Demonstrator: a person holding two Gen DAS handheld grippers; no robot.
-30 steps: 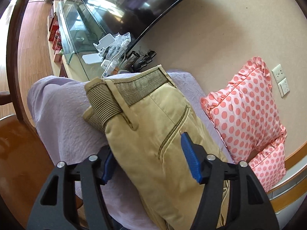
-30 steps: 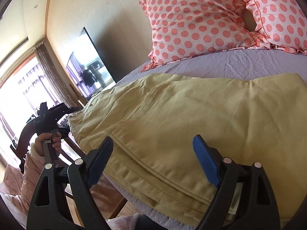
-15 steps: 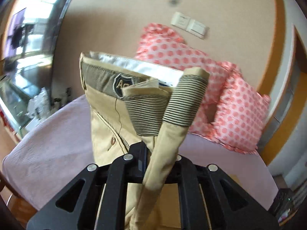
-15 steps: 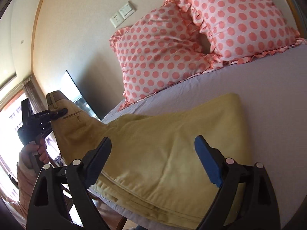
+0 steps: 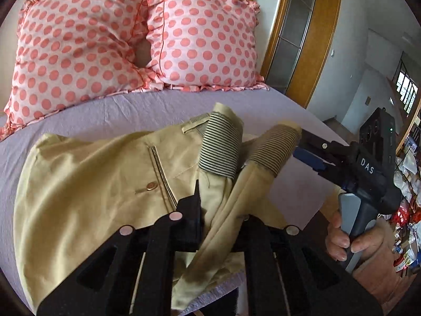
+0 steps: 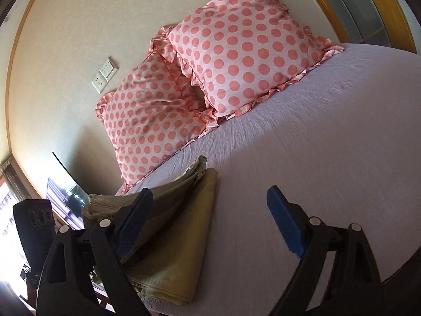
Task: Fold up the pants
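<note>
Khaki pants (image 5: 86,192) with a striped waistband lining lie folded over themselves on the lilac bed sheet (image 5: 126,110). My left gripper (image 5: 223,226) is shut on the waistband end and holds it low over the folded legs. In the right wrist view the pants (image 6: 173,234) form a folded stack at the bed's left edge. My right gripper (image 6: 210,221) is open and empty, its left finger beside the stack's top. It also shows in the left wrist view (image 5: 310,152), just right of the waistband.
Two pink polka-dot pillows (image 5: 200,34) (image 6: 236,52) lean on the wall at the head of the bed. A wooden door frame (image 5: 297,36) stands to the right. A television (image 6: 65,192) is beyond the bed's left edge.
My left gripper has carried the waistband over and down onto the legs, doubling the pants. My right gripper has shifted right, so the pants now sit at its left finger.
</note>
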